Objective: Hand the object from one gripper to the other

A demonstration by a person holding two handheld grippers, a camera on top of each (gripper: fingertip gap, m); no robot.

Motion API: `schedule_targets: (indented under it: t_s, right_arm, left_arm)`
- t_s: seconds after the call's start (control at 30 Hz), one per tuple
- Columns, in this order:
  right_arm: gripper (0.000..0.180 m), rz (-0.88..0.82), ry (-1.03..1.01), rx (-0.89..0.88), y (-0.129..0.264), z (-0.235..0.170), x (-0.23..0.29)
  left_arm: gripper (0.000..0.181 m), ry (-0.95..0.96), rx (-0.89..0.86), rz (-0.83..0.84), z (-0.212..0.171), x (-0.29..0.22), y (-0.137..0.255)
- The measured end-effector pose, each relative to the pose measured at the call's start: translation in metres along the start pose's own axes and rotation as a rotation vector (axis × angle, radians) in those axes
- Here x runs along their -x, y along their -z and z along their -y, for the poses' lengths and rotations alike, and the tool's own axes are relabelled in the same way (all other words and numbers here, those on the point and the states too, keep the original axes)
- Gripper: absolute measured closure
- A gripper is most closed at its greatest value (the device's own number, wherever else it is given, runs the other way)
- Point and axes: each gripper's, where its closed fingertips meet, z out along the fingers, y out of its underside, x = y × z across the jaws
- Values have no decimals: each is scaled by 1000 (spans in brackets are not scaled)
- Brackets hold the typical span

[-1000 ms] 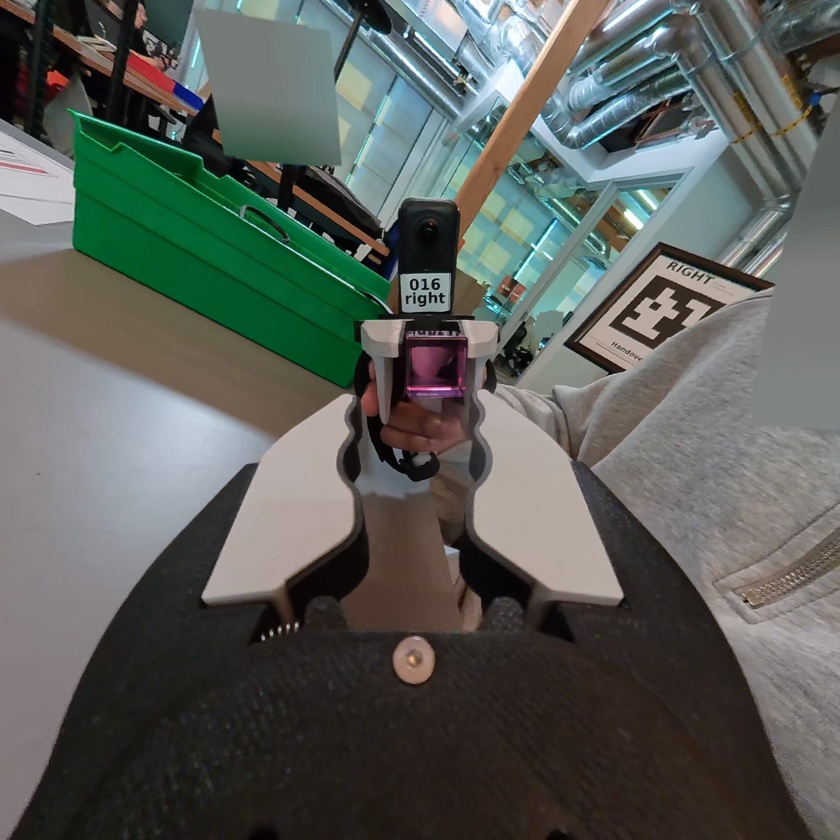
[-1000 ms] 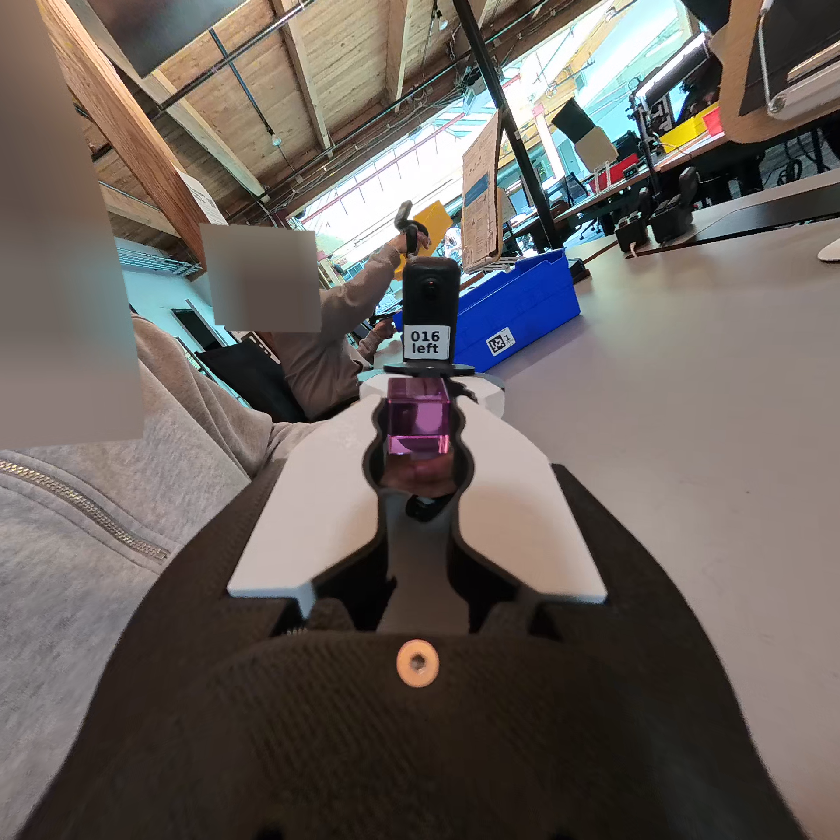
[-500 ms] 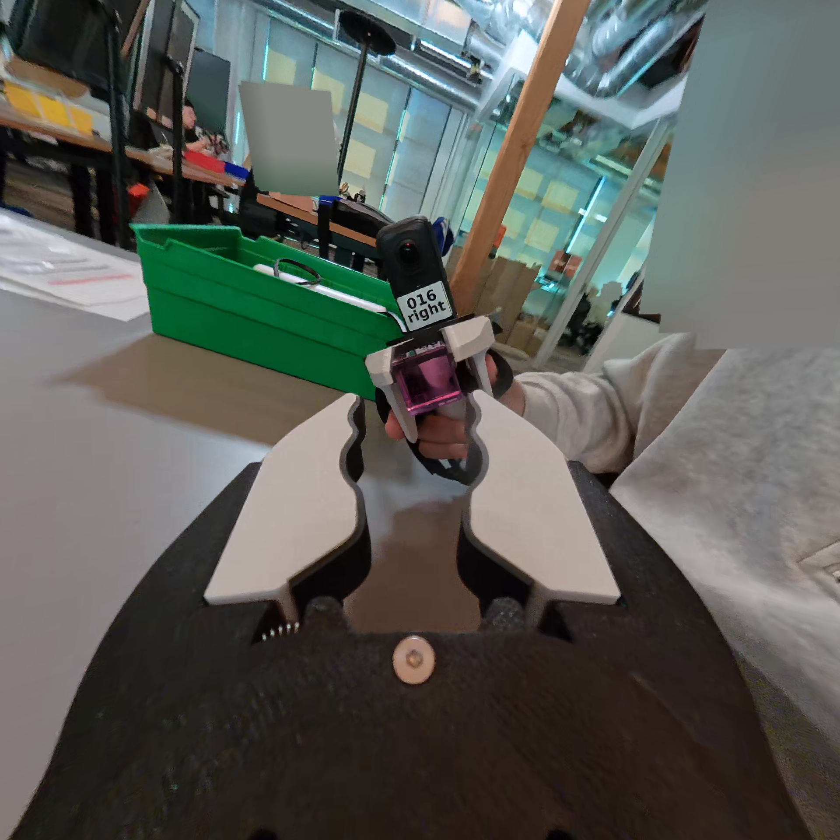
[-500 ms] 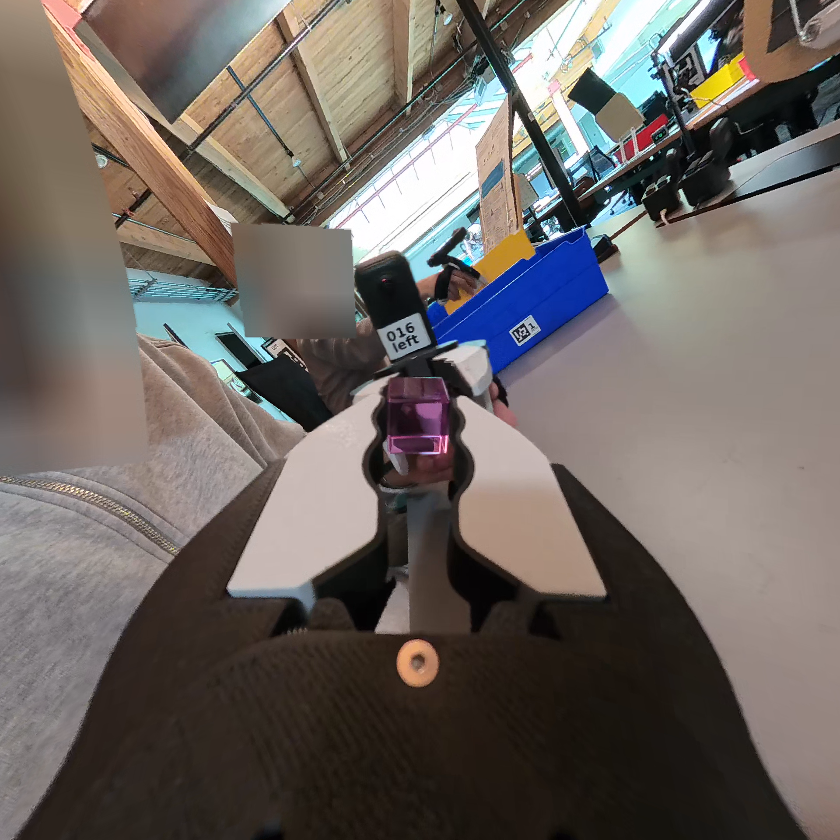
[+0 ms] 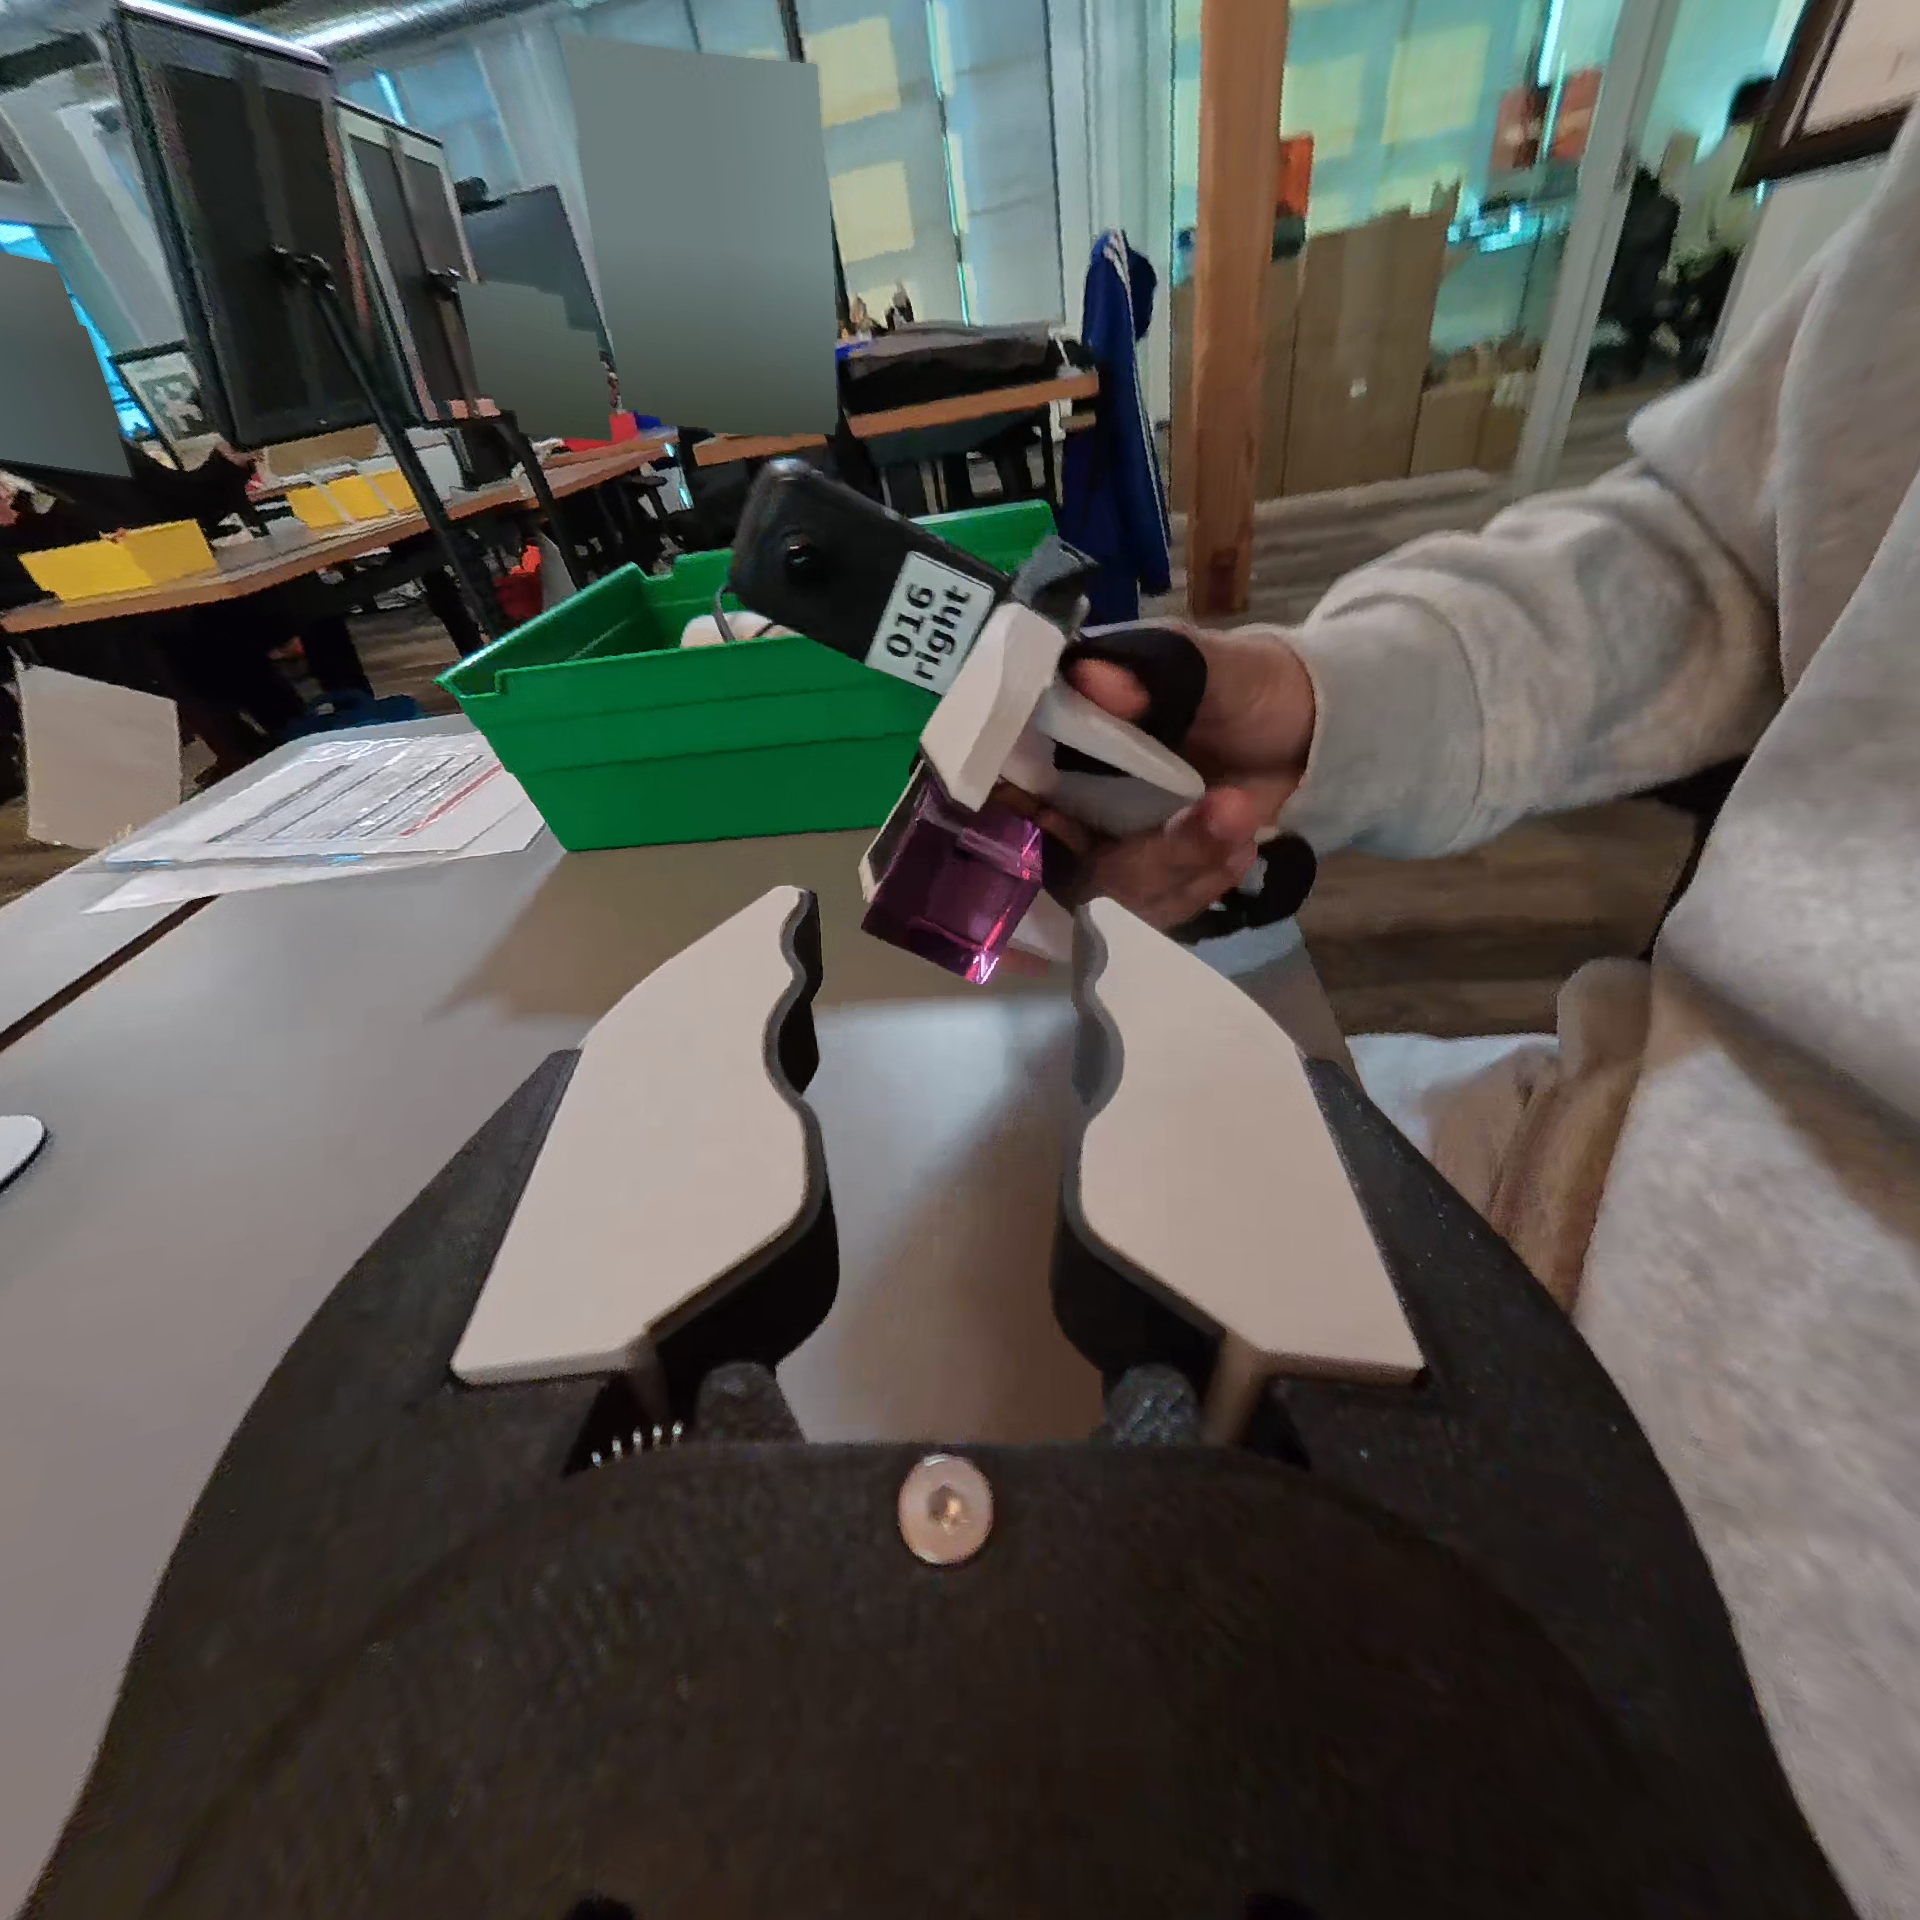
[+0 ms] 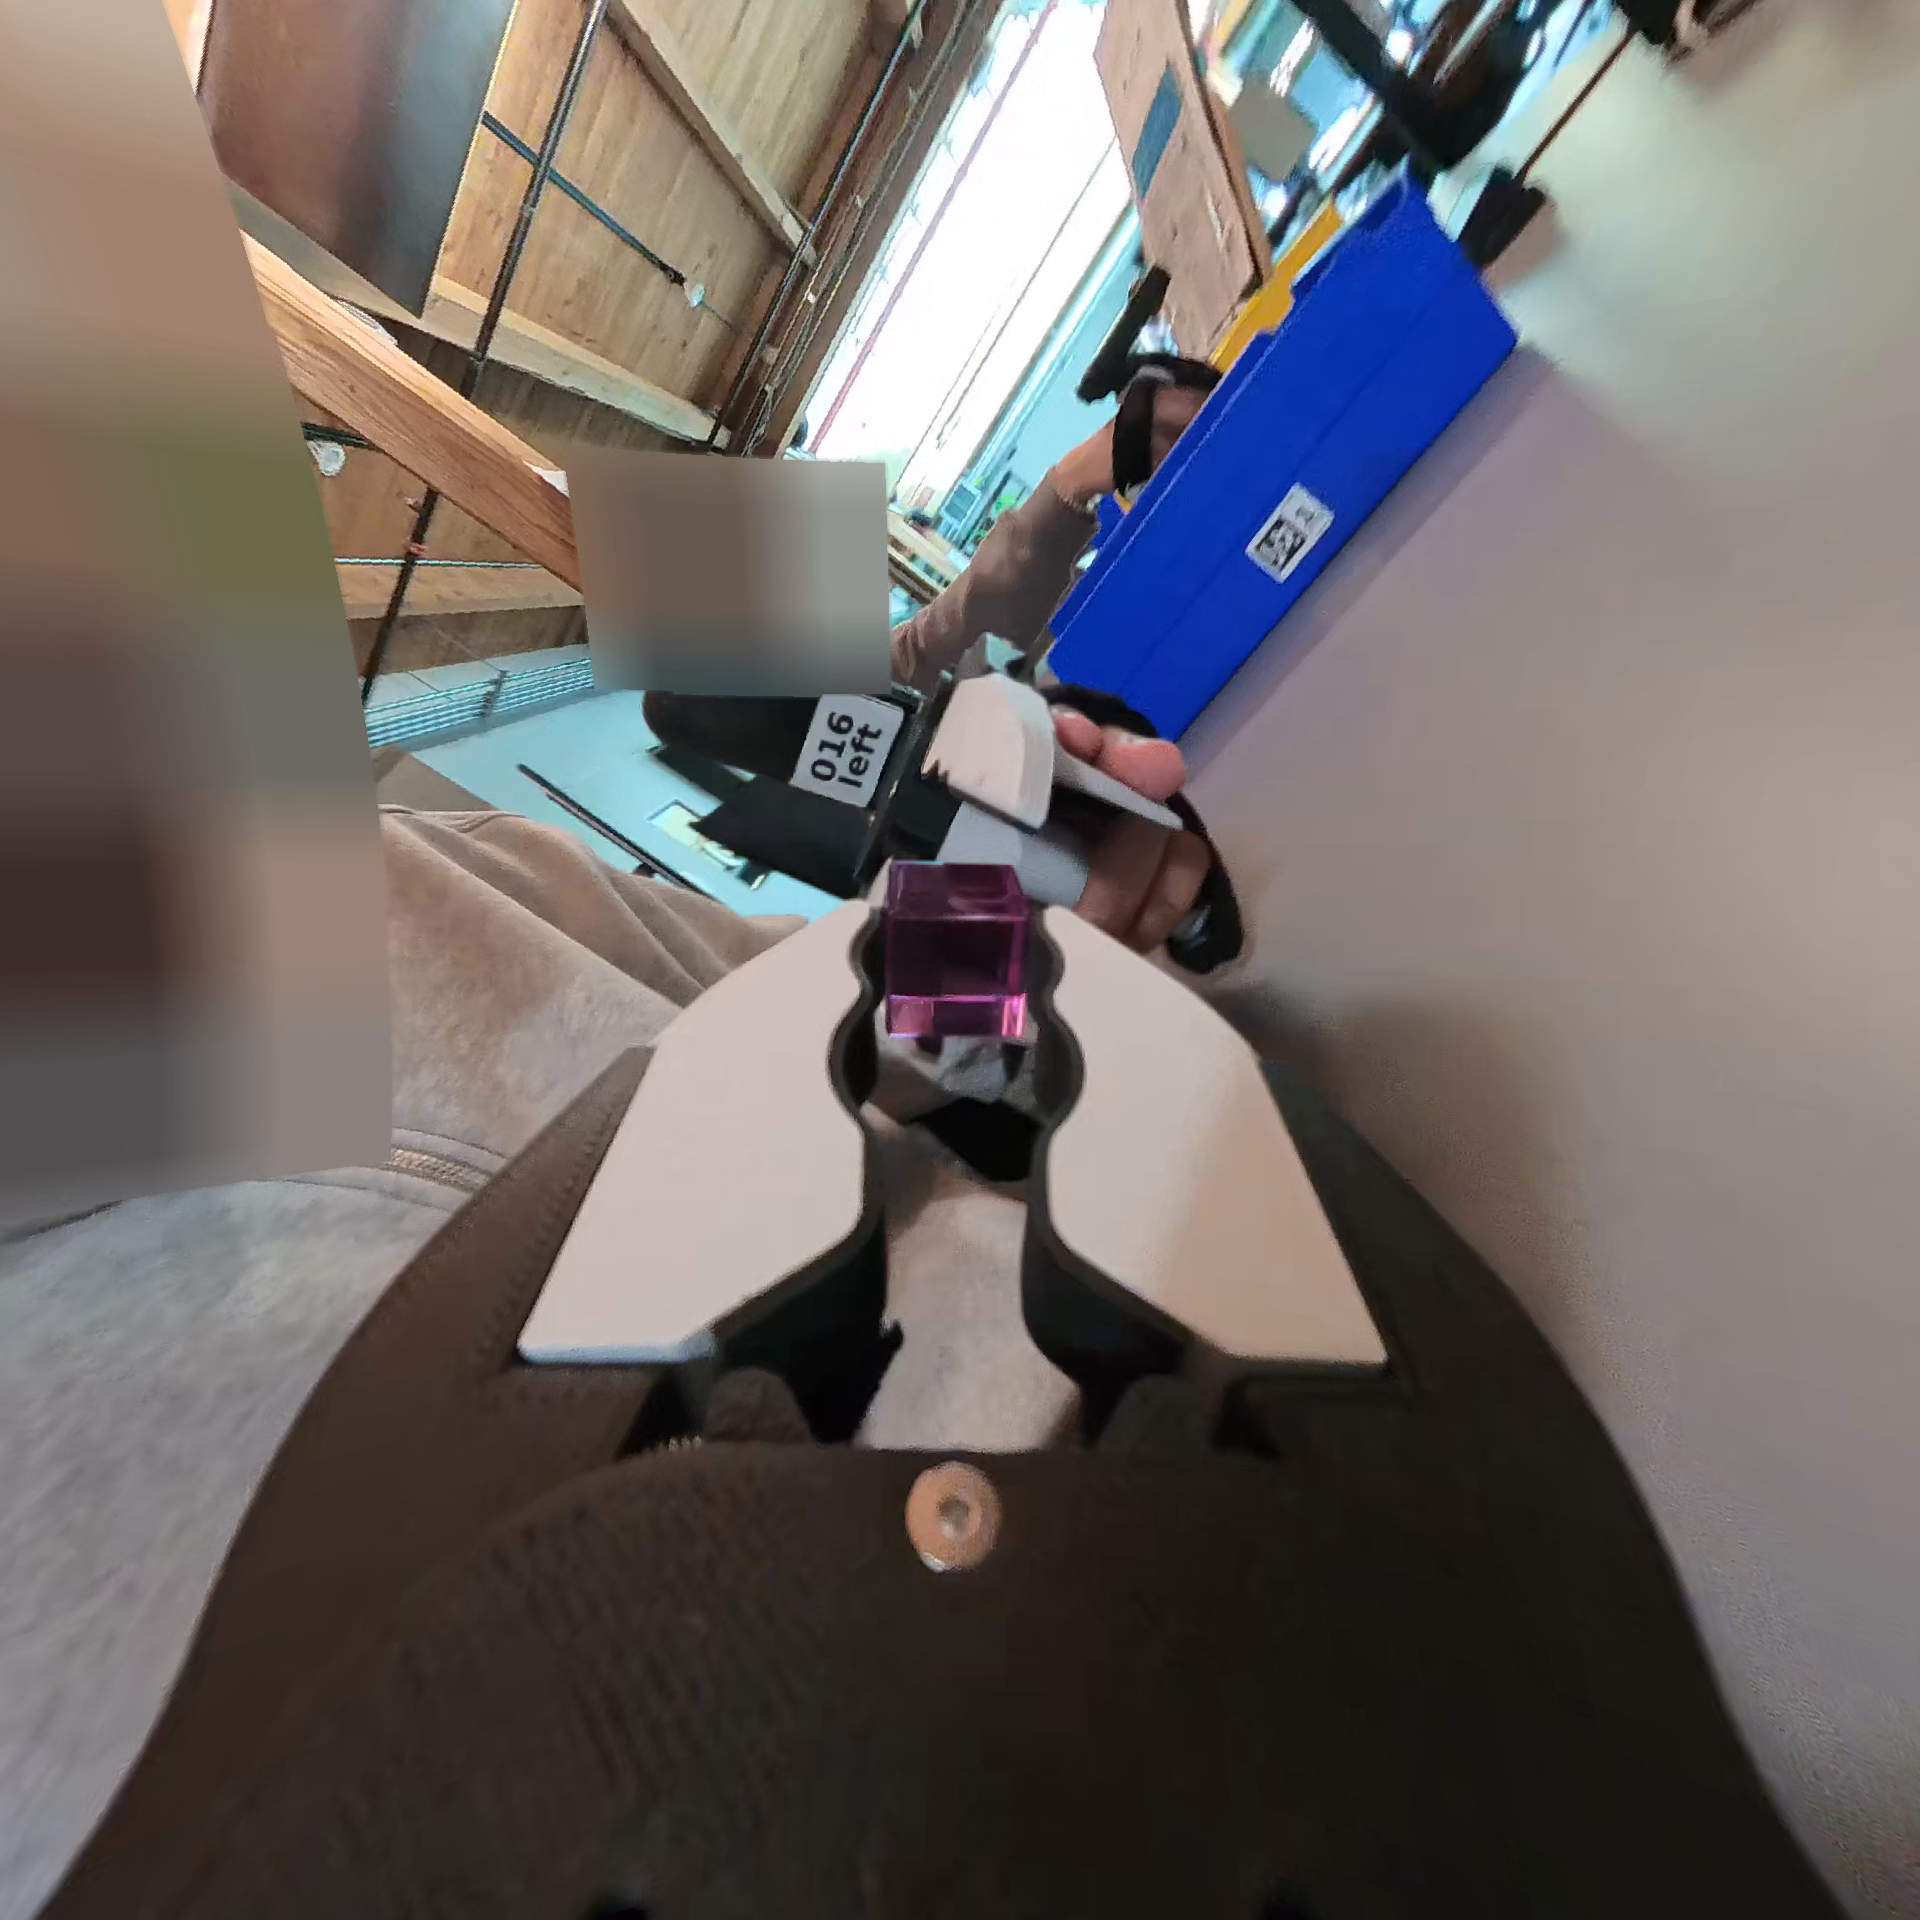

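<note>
In the left wrist view the left gripper (image 5: 940,997) fills the lower half of the frame with its jaws spread wide and nothing between them, only the grey desk (image 5: 260,1091) showing through the gap. Just above and beyond the tips, at the centre of the frame, the right gripper (image 5: 961,883) hangs tilted, held by a hand (image 5: 1216,790) in a grey sleeve, and its jaws are clamped on a clear purple cube (image 5: 951,883). This view alone shows a green bin (image 5: 665,727) standing on the desk behind the cube, with a sheet of paper in a clear sleeve (image 5: 322,805) lying to its left. The right wrist view shows the grip up close: the right gripper (image 6: 956,966) has the purple cube (image 6: 956,961) pinched at the very tips of its jaws, at the centre of the frame. Beyond the cube the left gripper (image 6: 1013,805) lies sideways in a hand (image 6: 1132,842), seen edge-on, so its opening cannot be judged from here. Only this view shows a blue bin (image 6: 1278,520) at the upper right on the desk (image 6: 1610,935), and another person's arm raised behind it.
</note>
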Motion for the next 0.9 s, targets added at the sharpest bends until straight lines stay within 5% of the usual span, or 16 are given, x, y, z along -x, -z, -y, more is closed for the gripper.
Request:
schedule_targets:
  t_s: [0.27, 0.33, 0.47, 0.7, 0.9]
  right_arm:
    - [153, 70, -229, 41, -3, -13, -8]
    - [141, 61, -209, 12, -3, -9, -10]
    - [122, 13, -66, -70, 0, 4, -11]
    - [129, -87, 345, -146, 5, 20, 1]
    - [137, -173, 516, -35, -1, 7, -4]
  left_arm:
    - [153, -106, 81, -12, -11, -9, -6]
    - [154, -59, 92, -12, -13, -6, -6]
    - [155, 172, 78, -53, -12, -1, -5]
    - [155, 553, -28, -151, -5, 7, 0]
    - [155, 669, -68, -193, -2, 10, 1]
